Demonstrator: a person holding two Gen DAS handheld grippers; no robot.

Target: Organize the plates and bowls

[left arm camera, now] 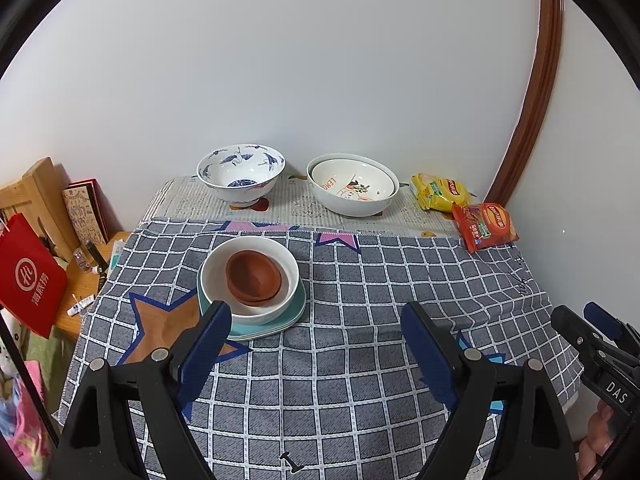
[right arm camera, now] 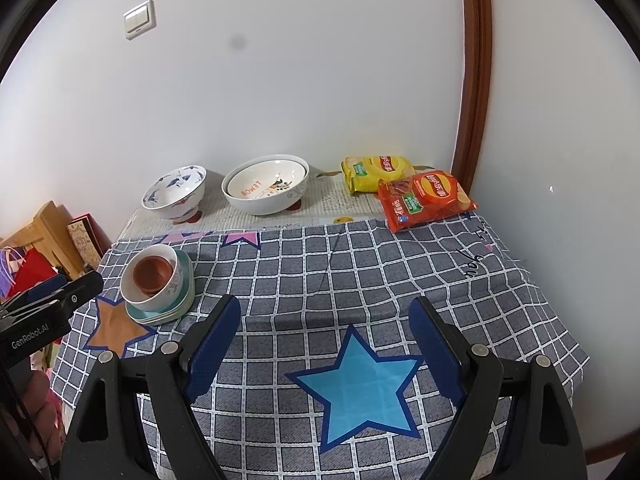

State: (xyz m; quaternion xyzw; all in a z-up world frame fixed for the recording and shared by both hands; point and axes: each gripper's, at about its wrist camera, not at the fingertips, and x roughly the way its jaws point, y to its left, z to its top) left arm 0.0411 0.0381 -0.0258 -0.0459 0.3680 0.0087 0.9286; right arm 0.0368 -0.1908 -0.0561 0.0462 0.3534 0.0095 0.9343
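Against a plain white wall, my left view showed the stack (left arm camera: 250,284) on the checked cloth (left arm camera: 360,360): brown dishes in a white bowl on teal plates. My left gripper (left arm camera: 316,344) hovered near it, released. From the right view, my right gripper (right arm camera: 324,344) hung spread and empty; probably the far bowls (right arm camera: 224,190) needed fetching next.

Beneath both grippers lies a matt woven checked cloth (right arm camera: 360,264), grainy in texture. Ahead of the left gripper (left arm camera: 316,336), the white bowl (left arm camera: 224,280) looks like glossy glazed ceramic, while the brown bowls (left arm camera: 254,276) inside it are dull and earthen. Farther ahead, the crane-patterned bowl (left arm camera: 240,172) and lemon bowl (left arm camera: 352,188) shine smoothly. The chip bags (right arm camera: 424,196) are glossy, crinkled plastic. Each gripper's fingers (right arm camera: 212,344) carry rough blue pads on matt black plastic.
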